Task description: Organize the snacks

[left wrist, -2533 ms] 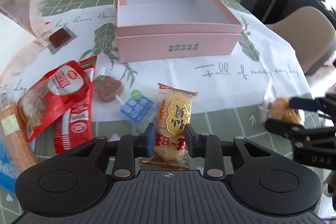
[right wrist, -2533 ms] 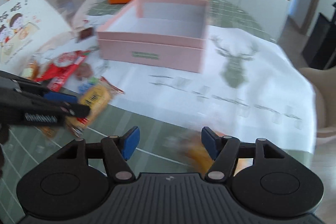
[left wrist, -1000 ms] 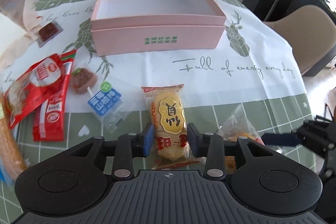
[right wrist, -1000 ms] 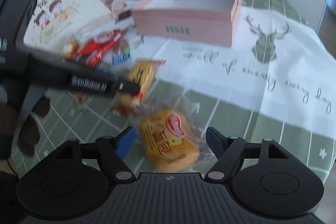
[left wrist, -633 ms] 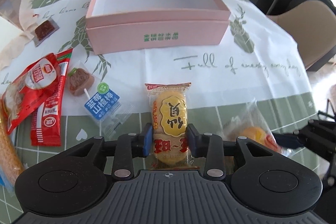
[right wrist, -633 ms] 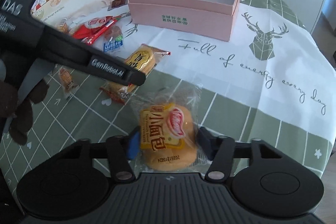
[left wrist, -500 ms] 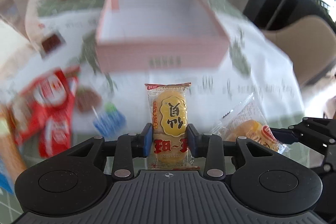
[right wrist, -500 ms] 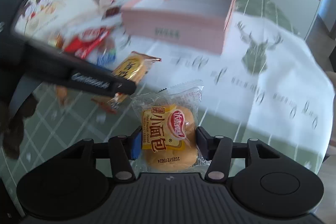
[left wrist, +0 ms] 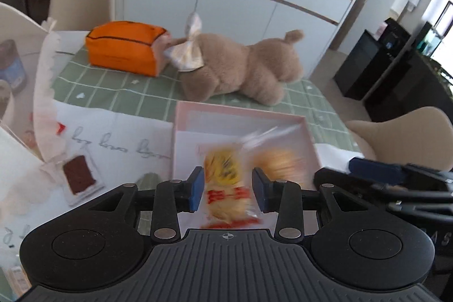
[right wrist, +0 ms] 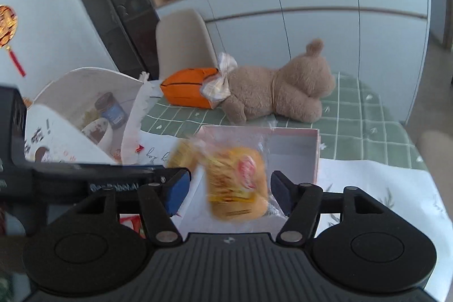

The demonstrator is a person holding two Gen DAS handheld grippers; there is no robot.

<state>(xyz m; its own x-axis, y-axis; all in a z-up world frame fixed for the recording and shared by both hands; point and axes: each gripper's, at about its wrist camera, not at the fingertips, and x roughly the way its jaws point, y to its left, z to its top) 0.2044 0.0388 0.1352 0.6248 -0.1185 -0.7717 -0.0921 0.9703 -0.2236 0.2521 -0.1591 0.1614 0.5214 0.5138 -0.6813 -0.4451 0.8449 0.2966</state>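
Both grippers hover over the open pink box [left wrist: 181,115], also in the right wrist view [right wrist: 315,152]. My left gripper [left wrist: 228,186] is open, and the yellow rice cracker pack [left wrist: 226,183] is blurred between the spread pads, dropping free. My right gripper [right wrist: 230,190] is open too, and the small bread bun pack [right wrist: 237,183] is blurred between its pads, not gripped. The bun [left wrist: 280,163] also shows in the left wrist view, over the box floor.
A brown plush bear [left wrist: 243,67] and an orange pouch [left wrist: 124,47] lie behind the box. A small dark chocolate packet [left wrist: 78,174] and a printed white bag [right wrist: 70,118] lie to the left. Chairs stand around the table.
Both grippers moved forward from the table's front edge to above the pink box and opened. The cracker pack and the bun pack are now loose and falling.
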